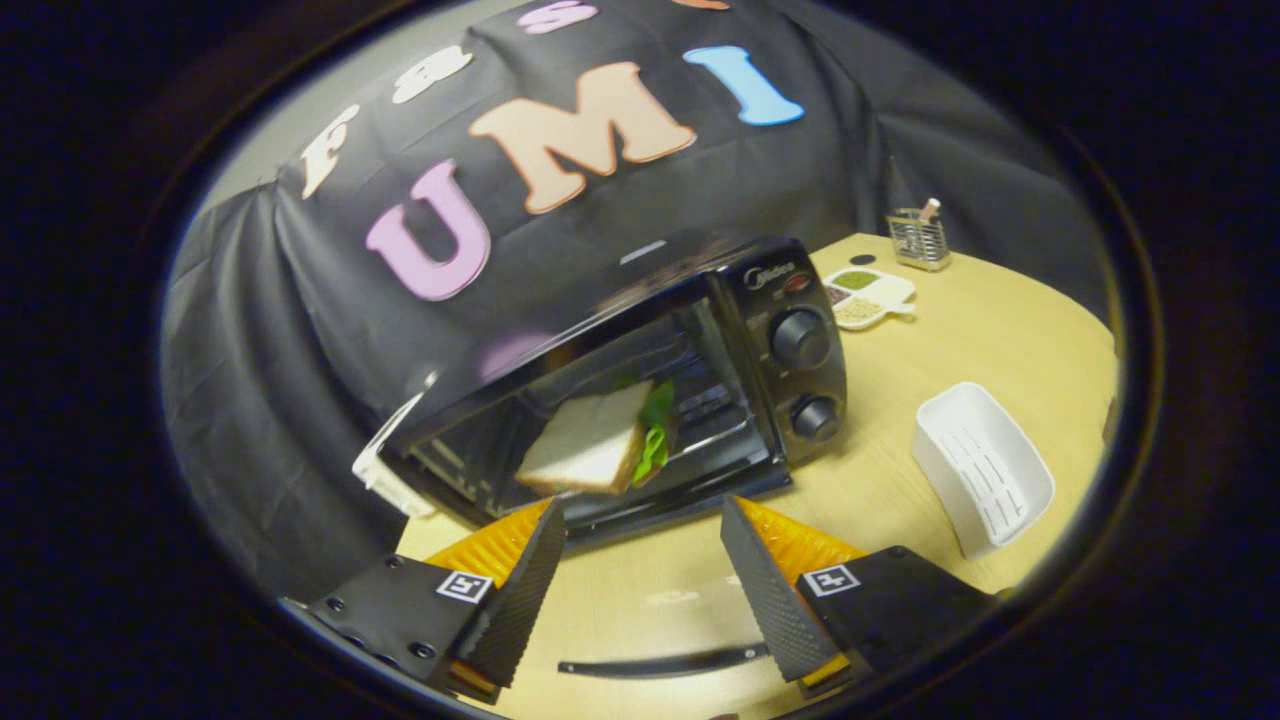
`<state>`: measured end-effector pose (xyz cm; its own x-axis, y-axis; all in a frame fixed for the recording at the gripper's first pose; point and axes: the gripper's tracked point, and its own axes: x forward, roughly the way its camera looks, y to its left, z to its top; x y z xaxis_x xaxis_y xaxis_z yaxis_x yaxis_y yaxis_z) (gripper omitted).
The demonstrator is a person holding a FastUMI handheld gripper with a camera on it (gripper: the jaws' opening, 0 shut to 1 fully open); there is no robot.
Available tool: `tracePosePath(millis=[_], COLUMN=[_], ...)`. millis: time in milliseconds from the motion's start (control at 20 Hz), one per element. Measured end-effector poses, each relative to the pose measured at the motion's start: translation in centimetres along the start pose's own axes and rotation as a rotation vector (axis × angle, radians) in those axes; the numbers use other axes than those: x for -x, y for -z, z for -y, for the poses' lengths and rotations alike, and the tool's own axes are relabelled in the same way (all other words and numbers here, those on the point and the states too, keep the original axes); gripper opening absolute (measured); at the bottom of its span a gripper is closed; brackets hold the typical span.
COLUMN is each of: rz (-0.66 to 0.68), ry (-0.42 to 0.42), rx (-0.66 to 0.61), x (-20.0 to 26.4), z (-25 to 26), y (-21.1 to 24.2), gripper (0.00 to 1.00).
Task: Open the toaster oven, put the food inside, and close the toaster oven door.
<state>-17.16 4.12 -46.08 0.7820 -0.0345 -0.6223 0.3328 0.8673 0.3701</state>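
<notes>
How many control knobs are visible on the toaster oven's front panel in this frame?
2. Both sit on the toaster oven's panel, right of the sandwich: the upper knob and the lower knob beneath it. The open claw hides none.

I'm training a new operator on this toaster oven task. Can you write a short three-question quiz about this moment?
1. True or false: the sandwich lies inside the toaster oven.
2. The gripper has its fingers: A) shut on the sandwich, B) open with nothing between them, C) shut on a knob.
3. What stands on the table beside the oven, on the side of its knobs?

Key: 1 true. 2 B. 3 the white tray.
</notes>
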Motion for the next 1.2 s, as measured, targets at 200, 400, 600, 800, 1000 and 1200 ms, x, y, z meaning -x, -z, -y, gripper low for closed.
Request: tracePosePath(millis=[200,400,600,800,1000,1200], rz=[-0.102,-0.203,-0.302,-0.41,-0.455,-0.417], ry=[-0.015,-0.011,-0.001,0.017,0.033,0.044], rx=[0.139,0.213,0.282,0.369,0.417,0.437], x=[2.5,4.5,5.8,5.6,4.9,4.0], z=[0.4,1.8,3.1,4.4,5.2,5.3], y=[3.0,5.9,8.8,11.7,13.1,11.9], gripper=[0.96,0.97,0.97,0.97,0.97,0.97])
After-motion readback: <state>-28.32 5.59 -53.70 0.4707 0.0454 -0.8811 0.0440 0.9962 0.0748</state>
